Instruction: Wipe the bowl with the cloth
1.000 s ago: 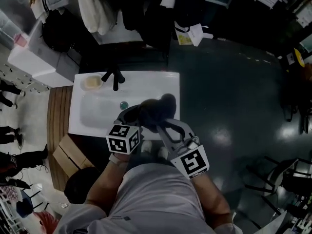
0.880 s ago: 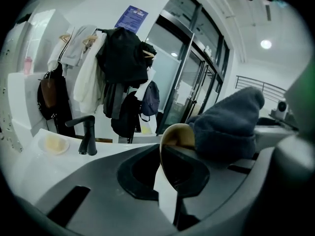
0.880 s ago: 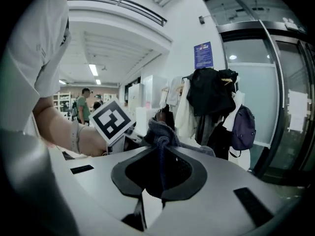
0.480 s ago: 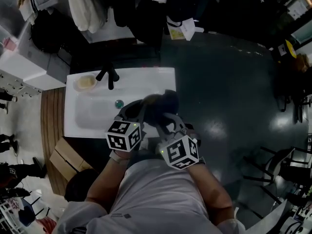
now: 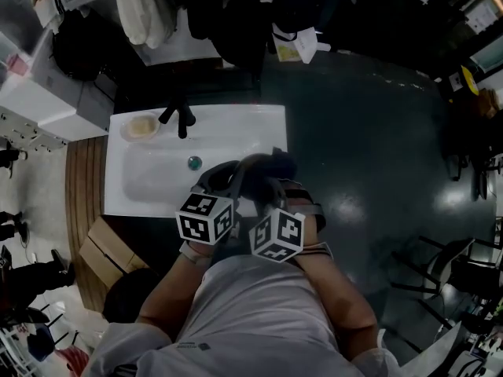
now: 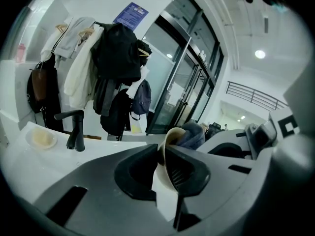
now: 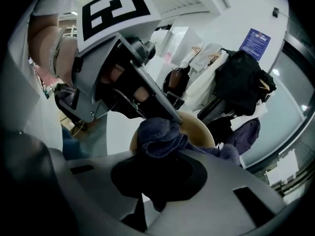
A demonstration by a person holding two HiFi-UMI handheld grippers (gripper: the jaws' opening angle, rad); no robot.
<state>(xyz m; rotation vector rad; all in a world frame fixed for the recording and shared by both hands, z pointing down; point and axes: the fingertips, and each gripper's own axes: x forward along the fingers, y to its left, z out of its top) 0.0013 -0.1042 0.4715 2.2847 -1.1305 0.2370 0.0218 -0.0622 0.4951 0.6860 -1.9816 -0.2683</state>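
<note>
In the left gripper view, my left gripper (image 6: pixel 166 167) is shut on the rim of a beige bowl (image 6: pixel 170 137), which it holds tilted above the sink. A dark blue-grey cloth (image 7: pixel 158 135) is bunched inside the bowl (image 7: pixel 203 128). My right gripper (image 7: pixel 156 182) is shut on the cloth and presses it against the bowl's inner wall. In the head view both grippers meet over the sink's front right corner, the left gripper (image 5: pixel 226 176) beside the right gripper (image 5: pixel 264 185). The cloth (image 5: pixel 264 165) shows as a dark lump there, and it hides most of the bowl.
A white sink (image 5: pixel 149 188) lies below, with a black faucet (image 5: pixel 180 119), a drain (image 5: pixel 194 162) and a soap dish (image 5: pixel 142 126). Coats and bags hang behind it. A cardboard box (image 5: pixel 110 247) sits on the floor at the left. Dark floor spreads to the right.
My right gripper has swung left, close beside the left one, and its marker cube has turned. The cloth has shifted inside the bowl. The left gripper has held still.
</note>
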